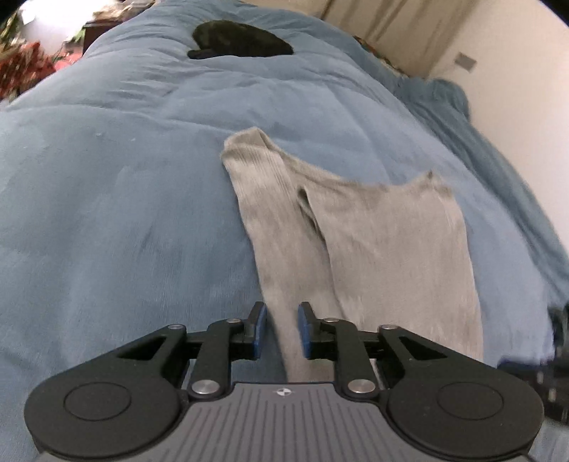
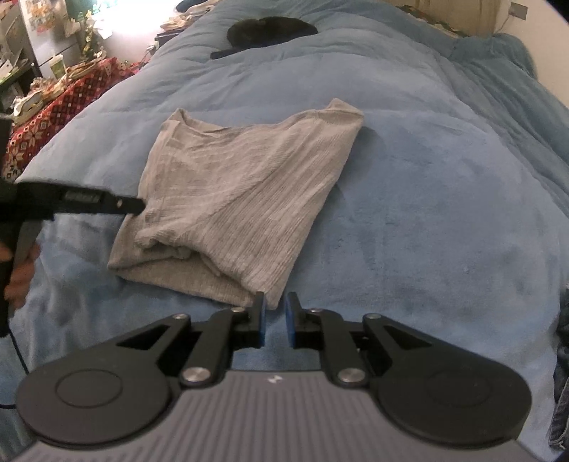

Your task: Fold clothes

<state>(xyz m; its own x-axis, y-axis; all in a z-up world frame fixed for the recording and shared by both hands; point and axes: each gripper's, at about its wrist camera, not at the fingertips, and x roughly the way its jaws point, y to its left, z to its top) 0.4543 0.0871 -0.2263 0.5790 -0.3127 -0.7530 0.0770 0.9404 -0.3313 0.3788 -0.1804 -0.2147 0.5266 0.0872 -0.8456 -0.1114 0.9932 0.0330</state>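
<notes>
No baskets or bins here, just a bed with a blue blanket [image 2: 409, 199] carrying everything. A grey shirt [image 2: 242, 199] lies on it, straight ahead of both grippers. A black garment [image 2: 270, 30] sits far beyond it, well apart, up the bed.

From the right wrist view, the shirt's long axis runs from the near hem, just in front of the right gripper [image 2: 274, 320], away and slightly to the left, with the neckline at the far end. It is ribbed, pale grey, partly folded: one flap lies diagonally across the body, and a bunched crease sits near the hem. The near corner of the hem lies just ahead of the fingertips, between their lines. The right gripper's jaws stand narrowly apart, blue pads facing, and nothing is caught between them.

Over on the left wrist view, the left gripper [image 1: 281, 328] has its jaws parted a little wider, and a strip of the grey shirt [image 1: 373, 248] runs between the pads toward the camera. Whether they touch the cloth, I cannot tell. The picture is blurred. From there the fabric stretches away ahead and to the right.
</notes>
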